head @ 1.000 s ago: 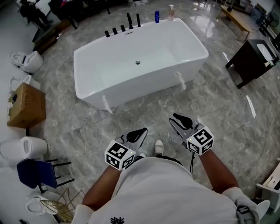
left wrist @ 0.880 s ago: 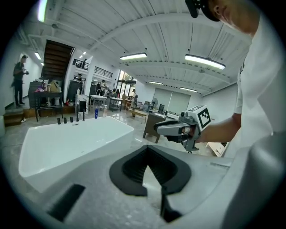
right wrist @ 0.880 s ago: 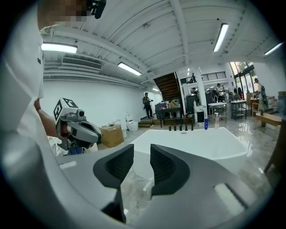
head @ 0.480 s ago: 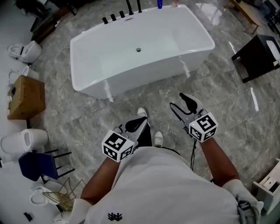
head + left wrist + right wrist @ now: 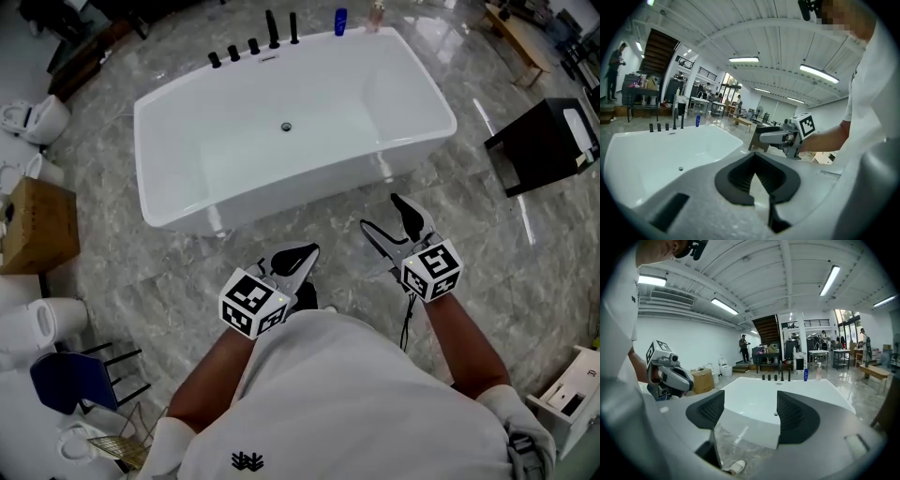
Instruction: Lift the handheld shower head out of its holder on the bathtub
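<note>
1. Bathtub (image 5: 225,159): white, glossy, rectangular with rounded corners, standing on a polished grey veined floor (image 5: 122,272).
2. Handheld shower head (image 5: 293,26): judged to be the end one of 2 tall, slim black stems on the bathtub's far rim, beside 3 short black knobs (image 5: 234,52). It sits upright in its holder, well apart from both grippers.
3. Left gripper (image 5: 302,253): jaws together, nothing between them.
4. Right gripper (image 5: 386,216): jaws have just been opening and stand wide apart, empty, with ribbed black pads.
5. Risk 1: the stem looks smooth, hard and narrow, so an off-centre pinch could let it slip or tilt.
6. Risk 2: a blue bottle (image 5: 339,19) and a clear bottle (image 5: 376,14) stand near the far right corner, where a sweeping approach could topple them.
7. Risk 3: reaching from the near rim means leaning across the basin on a slick floor.
</note>
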The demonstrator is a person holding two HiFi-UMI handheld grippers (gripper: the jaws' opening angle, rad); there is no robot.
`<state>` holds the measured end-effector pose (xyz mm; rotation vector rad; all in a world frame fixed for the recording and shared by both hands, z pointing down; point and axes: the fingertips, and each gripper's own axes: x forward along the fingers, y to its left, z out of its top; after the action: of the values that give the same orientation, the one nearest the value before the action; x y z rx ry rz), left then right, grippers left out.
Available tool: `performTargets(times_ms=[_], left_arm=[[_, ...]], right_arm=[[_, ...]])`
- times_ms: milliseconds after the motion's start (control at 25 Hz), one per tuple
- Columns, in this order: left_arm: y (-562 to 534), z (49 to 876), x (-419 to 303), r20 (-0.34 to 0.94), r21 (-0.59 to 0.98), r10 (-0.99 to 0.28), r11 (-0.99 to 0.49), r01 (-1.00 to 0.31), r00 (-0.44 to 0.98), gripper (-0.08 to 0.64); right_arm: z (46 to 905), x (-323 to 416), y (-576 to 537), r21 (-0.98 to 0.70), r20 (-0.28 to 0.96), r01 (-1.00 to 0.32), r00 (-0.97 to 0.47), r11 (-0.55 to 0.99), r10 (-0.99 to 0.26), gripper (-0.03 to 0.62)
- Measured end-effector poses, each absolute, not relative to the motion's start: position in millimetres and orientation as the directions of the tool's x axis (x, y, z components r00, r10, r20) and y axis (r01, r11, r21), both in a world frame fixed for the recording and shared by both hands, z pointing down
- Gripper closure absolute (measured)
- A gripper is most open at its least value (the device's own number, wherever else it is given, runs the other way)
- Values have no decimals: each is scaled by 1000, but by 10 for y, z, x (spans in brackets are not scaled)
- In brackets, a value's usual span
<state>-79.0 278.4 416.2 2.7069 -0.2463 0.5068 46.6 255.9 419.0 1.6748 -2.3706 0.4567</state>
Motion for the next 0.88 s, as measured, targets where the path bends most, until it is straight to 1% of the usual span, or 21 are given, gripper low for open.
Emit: performTargets(times_ms=[320,480,680,880], left_arm=[[1872,4128,-879,355,322,-116,-916,-238,928,554],[1499,4165,-980,353,325,-127,-913,-248,927,554],[1180,4075,-1067,327,324,-158,-908,-267,932,554],[868,4008,-1007,308,325,-202,-896,-302,930,554]], right_arm=[[4247,367,1595,-104,390,-934,-354,341,-850,244],[4232,340,1184,-84,394,-934,-350,346,-850,244],[4209,276,837,-47,425,-925,-361,378,-830,250],[4211,359,450,-34,440,-914,-378,405,-815,253]])
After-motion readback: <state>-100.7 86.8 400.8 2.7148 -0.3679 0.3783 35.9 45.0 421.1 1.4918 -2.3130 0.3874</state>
